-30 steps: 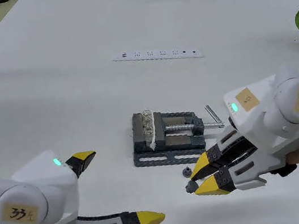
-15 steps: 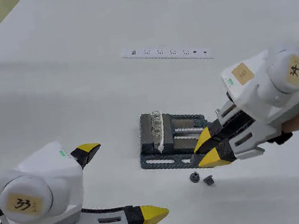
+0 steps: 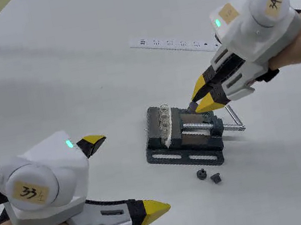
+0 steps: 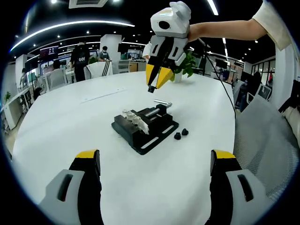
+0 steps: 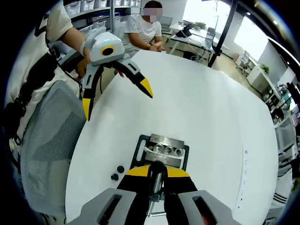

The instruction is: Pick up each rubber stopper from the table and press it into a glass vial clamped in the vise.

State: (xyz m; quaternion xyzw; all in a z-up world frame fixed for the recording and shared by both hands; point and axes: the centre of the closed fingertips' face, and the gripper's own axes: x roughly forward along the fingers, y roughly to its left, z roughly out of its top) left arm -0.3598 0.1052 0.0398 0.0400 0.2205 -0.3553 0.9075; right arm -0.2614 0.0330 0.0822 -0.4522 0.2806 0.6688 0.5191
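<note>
A dark vise (image 3: 185, 141) sits mid-table with several clear glass vials (image 3: 165, 119) clamped in a row at its left end. My right gripper (image 3: 195, 104) hovers just above the vise's middle, shut on a small dark rubber stopper (image 5: 157, 167). The right gripper view looks down at the vials (image 5: 163, 150) past those shut jaws. Two more stoppers (image 3: 202, 174) (image 3: 215, 178) lie on the table in front of the vise. My left gripper (image 3: 127, 174) stands open and empty, low at the near left, well short of the vise (image 4: 145, 126).
A white power strip (image 3: 174, 44) lies beyond the vise. The vise's metal handle (image 3: 233, 117) sticks out on its right. People sit at desks around the round white table (image 5: 211, 108), and a mesh chair (image 5: 44, 150) stands at its edge.
My right gripper rose from the table beside the loose stoppers and moved up over the vise, shut on a stopper. The left gripper stayed open in about the same place.
</note>
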